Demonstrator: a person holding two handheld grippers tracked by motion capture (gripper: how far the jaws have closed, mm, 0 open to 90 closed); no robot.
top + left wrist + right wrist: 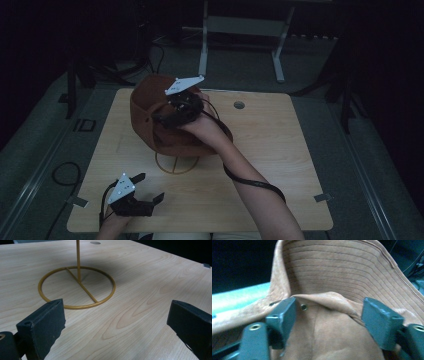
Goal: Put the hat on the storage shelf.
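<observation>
Right gripper view, nearest first: right gripper (329, 322) with its jaws standing wide apart, the crown of a brown bucket hat (332, 340) lying between them but the pads not pressing it, so nothing is held. Just past the left jaw sits a small metal eyelet (304, 307) in the crown; beyond the jaws the brim (342, 270) stands up in a curve, ringed with rows of stitching. Judgement on handling: suede-like cloth, light, soft and floppy, creasing under the gripper; not fragile and not slippery, the nap should give the pads good hold. The crown would bunch and drag if pinched; the stitched brim edge looks the stiffest part and the better place to take hold, one layer between the pads. High view: right gripper (172, 116) rests on top of the hat (150, 115), which sits draped on a gold wire hat stand (176, 164) whose ring base shows below the gripper, on the wooden table (280, 150). A careless tug might tip that thin stand. Left gripper (150, 187) lies near the person's edge, well apart from the hat, jaws spread with nothing between. Left gripper view: beyond its open jaws the stand's ring base (75, 287) and upright rod (78, 260) lie ahead on bare wood.
</observation>
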